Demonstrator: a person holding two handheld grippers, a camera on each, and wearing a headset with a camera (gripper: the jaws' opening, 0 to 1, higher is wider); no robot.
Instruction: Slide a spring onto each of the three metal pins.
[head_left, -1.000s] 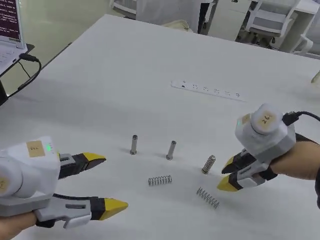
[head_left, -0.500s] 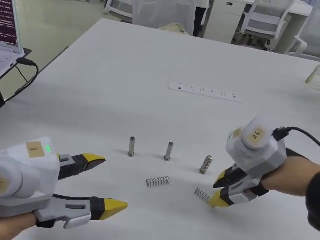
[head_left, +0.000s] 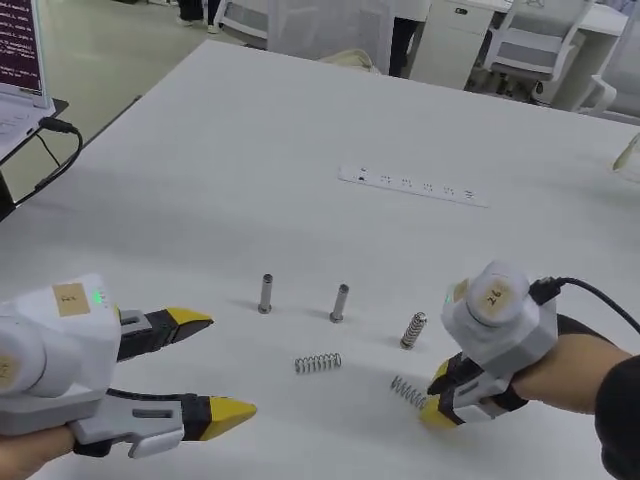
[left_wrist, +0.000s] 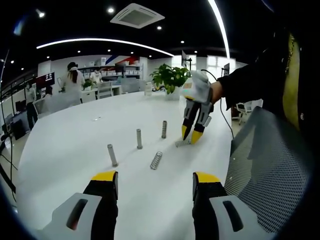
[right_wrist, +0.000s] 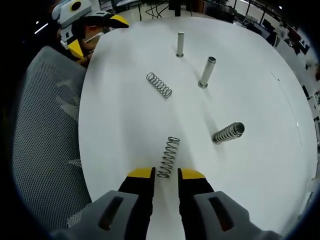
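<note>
At the table's (head_left: 250, 130) near side, the right gripper (head_left: 437, 395) has its jaws narrowly parted around the near end of a loose spring (head_left: 407, 390), not pinching it. Just beyond stands the right pin (head_left: 414, 329), already sleeved. The middle pin (head_left: 340, 302) and left pin (head_left: 266, 292) stand bare in a row, with a second spring (head_left: 318, 362) lying before them. Well apart at the left, the left gripper (head_left: 225, 364) hovers with jaws spread wide, bare tabletop between. A power strip (head_left: 413, 186) lies far back.
</note>
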